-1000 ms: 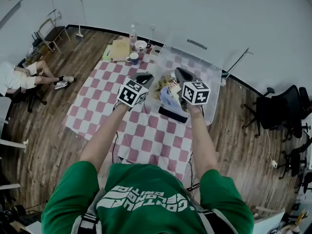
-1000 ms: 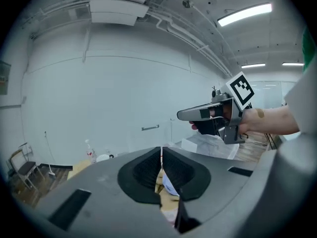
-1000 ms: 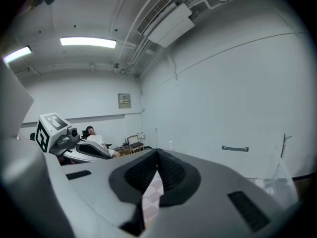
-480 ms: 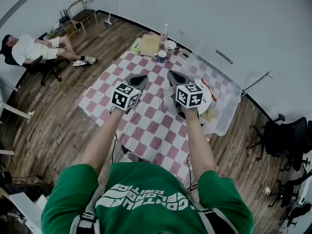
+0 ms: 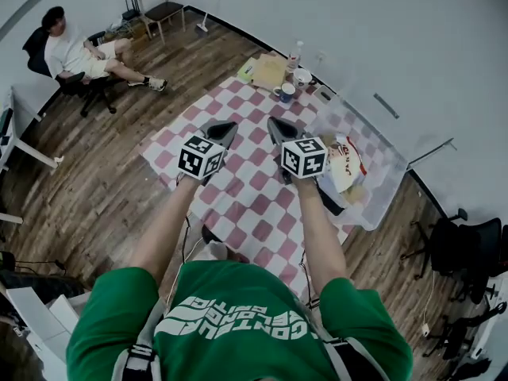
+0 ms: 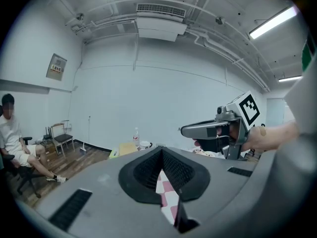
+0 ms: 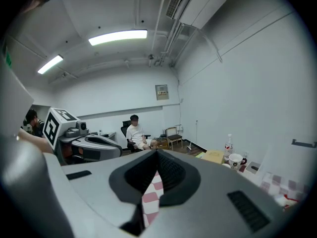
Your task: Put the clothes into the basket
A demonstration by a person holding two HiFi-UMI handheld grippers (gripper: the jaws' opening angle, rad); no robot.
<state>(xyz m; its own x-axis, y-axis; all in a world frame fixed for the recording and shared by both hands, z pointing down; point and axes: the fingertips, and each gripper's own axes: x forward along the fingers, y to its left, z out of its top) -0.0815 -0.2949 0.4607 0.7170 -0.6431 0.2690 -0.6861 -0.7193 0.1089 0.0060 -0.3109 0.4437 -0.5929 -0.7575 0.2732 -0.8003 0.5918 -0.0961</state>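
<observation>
Both closed, empty: left claw, right claw; basket partly behind forearm.

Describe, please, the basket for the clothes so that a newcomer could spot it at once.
Find the red-and-white checked tablecloth. At its right side stands the basket, a big clear plastic tub holding clothes. Unlike the small mugs and bottle at the far end, it is see-through and box-shaped.
</observation>
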